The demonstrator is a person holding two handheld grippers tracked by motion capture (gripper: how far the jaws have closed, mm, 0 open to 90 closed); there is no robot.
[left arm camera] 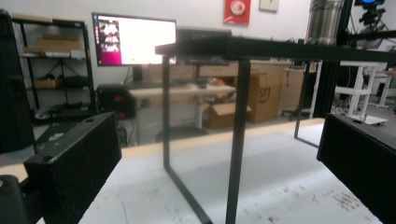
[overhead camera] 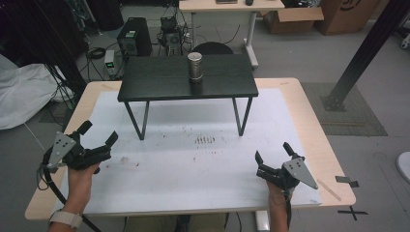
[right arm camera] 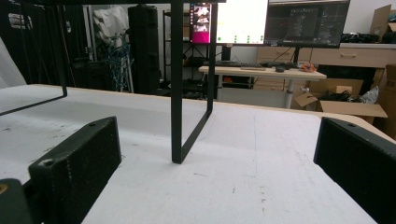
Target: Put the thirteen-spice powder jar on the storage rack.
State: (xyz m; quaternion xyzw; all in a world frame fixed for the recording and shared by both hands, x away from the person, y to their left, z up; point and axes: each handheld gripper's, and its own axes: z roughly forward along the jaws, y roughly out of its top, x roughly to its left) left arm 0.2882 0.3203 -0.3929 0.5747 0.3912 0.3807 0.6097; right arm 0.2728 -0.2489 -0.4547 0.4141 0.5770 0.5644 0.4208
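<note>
A silver metal cylinder (overhead camera: 195,65) stands upright on a small black raised table (overhead camera: 159,87) at the far middle of the white-topped table (overhead camera: 193,159). In the left gripper view the cylinder (left arm camera: 323,21) shows at the upper right above the black tabletop (left arm camera: 261,46). My left gripper (overhead camera: 99,137) rests open near the front left edge, its jaws wide apart with nothing between them. At the front right my right gripper (overhead camera: 273,155) is open too, empty, facing a black leg frame (right arm camera: 180,93) of the small table.
The small table's black leg frames (overhead camera: 138,121) stand on the white surface. Dark scuff marks (overhead camera: 204,140) lie in the middle. Beyond the far edge are a computer tower (overhead camera: 134,37), cables, another desk (overhead camera: 231,6) and cardboard boxes (overhead camera: 290,19).
</note>
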